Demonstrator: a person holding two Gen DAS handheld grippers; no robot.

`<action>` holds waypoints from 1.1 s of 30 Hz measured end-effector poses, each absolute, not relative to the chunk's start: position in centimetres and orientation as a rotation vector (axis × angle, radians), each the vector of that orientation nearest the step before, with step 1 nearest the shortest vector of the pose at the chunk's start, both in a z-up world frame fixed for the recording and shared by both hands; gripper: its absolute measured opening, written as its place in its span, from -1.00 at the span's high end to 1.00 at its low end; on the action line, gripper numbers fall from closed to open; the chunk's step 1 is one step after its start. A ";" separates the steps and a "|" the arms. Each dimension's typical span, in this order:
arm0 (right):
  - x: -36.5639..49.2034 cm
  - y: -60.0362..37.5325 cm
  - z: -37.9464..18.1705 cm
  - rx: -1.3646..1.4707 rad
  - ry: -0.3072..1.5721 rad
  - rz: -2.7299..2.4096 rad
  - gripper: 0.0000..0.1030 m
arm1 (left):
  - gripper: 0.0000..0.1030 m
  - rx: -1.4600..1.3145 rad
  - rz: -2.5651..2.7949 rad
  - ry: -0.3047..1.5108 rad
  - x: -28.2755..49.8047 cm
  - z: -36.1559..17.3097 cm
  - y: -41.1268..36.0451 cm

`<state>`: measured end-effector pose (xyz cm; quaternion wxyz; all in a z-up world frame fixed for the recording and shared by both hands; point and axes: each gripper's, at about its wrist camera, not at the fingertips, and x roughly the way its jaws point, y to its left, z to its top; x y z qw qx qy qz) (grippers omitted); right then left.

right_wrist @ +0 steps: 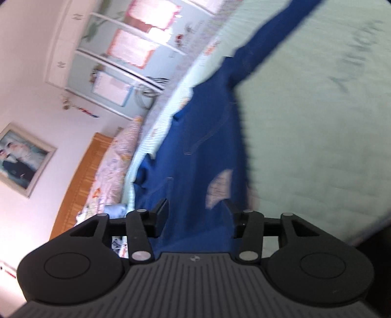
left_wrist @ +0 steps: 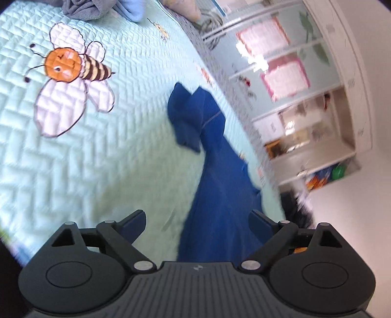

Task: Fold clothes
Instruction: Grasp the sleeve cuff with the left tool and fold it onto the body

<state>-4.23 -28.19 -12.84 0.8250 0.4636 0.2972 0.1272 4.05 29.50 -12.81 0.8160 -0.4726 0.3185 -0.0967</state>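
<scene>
A dark blue garment (left_wrist: 215,171) lies stretched out on the mint quilted bedspread (left_wrist: 97,159), one end bunched in folds near the bed's edge. My left gripper (left_wrist: 198,225) hovers low over its near end, open wide, with the cloth below the gap and off both pads. In the right wrist view the same blue garment (right_wrist: 195,146) runs away from me, a long narrow part reaching the upper right and a pale patch (right_wrist: 220,188) near the fingers. My right gripper (right_wrist: 196,211) stands half open over it, and neither pad presses on the cloth.
A bee picture (left_wrist: 70,73) is stitched into the quilt. Grey and light blue clothes (left_wrist: 83,9) are piled at the far side. A wardrobe with glass doors (left_wrist: 293,73) stands past the bed edge. A wooden headboard (right_wrist: 80,181), pillows (right_wrist: 117,166) and a framed picture (right_wrist: 22,159) show too.
</scene>
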 end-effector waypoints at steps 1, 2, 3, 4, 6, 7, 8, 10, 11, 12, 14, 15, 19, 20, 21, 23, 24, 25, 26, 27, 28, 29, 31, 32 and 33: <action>-3.8 -27.5 -12.7 0.979 0.631 0.286 -0.06 | -0.78 -0.957 -0.182 0.678 4.8 -12.5 29.2; -3.3 -26.8 -12.7 0.972 0.639 0.301 -0.07 | -0.78 -0.880 -0.152 0.679 5.5 -12.2 28.6; -2.9 -26.1 -12.7 0.966 0.649 0.317 -0.07 | -0.78 -0.802 -0.122 0.679 6.2 -11.8 28.1; -2.7 -25.6 -12.7 0.956 0.662 0.329 -0.07 | -0.78 -0.724 -0.092 0.679 7.0 -11.4 27.5; -2.4 -24.6 -12.9 0.939 0.686 0.342 -0.07 | -0.78 -0.324 0.013 0.651 8.1 -10.0 24.2; -2.2 -24.2 -13.0 0.934 0.697 0.343 -0.08 | -0.79 -0.093 0.060 0.624 8.6 -9.9 22.1; -2.2 -24.0 -13.1 0.939 0.705 0.343 -0.08 | -0.84 0.143 0.103 0.588 9.1 -10.0 19.9; -2.0 -23.9 -13.4 0.962 0.720 0.337 -0.09 | -0.93 0.548 0.171 0.511 10.2 -11.6 16.0; -2.0 -23.8 -13.4 0.970 0.724 0.332 -0.09 | -0.94 0.699 0.186 0.473 10.7 -12.6 14.7; -2.0 -23.8 -13.5 0.974 0.727 0.327 -0.09 | -0.94 0.816 0.190 0.441 11.4 -13.6 13.7; -1.8 -23.9 -13.6 0.982 0.733 0.318 -0.09 | -0.97 0.959 0.192 0.403 12.9 -15.1 12.6; -2.0 -23.9 -13.8 0.984 0.736 0.316 -0.09 | -0.97 0.994 0.186 0.395 13.7 -15.6 12.3; -2.0 -24.1 -14.3 0.995 0.739 0.292 -0.15 | -0.98 1.022 0.128 0.393 16.5 -15.8 12.1; -1.9 -24.1 -14.5 1.002 0.739 0.284 -0.16 | -0.97 1.022 0.104 0.402 17.1 -15.7 12.1; -1.7 -24.3 -14.7 1.011 0.741 0.275 -0.16 | -0.97 1.027 0.078 0.407 17.7 -15.7 12.1; -1.2 -24.4 -15.3 1.028 0.749 0.261 -0.16 | -0.98 1.050 0.024 0.411 18.7 -15.7 12.2; -0.9 -24.4 -15.6 1.036 0.754 0.256 -0.16 | -0.99 1.049 0.003 0.418 19.2 -15.7 12.4; -0.5 -24.3 -15.8 1.043 0.761 0.254 -0.16 | -0.99 1.043 -0.016 0.428 19.7 -15.6 12.6; -0.2 -24.2 -15.9 1.044 0.764 0.254 -0.16 | -0.99 1.029 -0.027 0.436 20.3 -15.7 12.9; 0.1 -24.1 -15.9 1.045 0.767 0.255 -0.16 | -0.99 1.011 -0.036 0.444 21.0 -15.9 13.2; 0.5 -23.9 -15.9 1.041 0.766 0.258 -0.16 | -0.99 0.992 -0.041 0.445 21.5 -16.0 13.4; 0.7 -23.8 -15.8 1.037 0.763 0.261 -0.17 | -0.99 0.973 -0.043 0.444 22.0 -16.1 13.7; 1.2 -23.8 -15.6 1.026 0.755 0.262 -0.21 | -0.99 0.931 -0.044 0.444 23.1 -16.2 14.2; 1.4 -23.8 -15.5 1.025 0.753 0.262 -0.24 | -0.99 0.907 -0.044 0.447 23.6 -16.3 14.5; 1.6 -23.8 -15.6 1.029 0.753 0.258 -0.24 | -0.99 0.893 -0.047 0.448 23.8 -16.4 14.6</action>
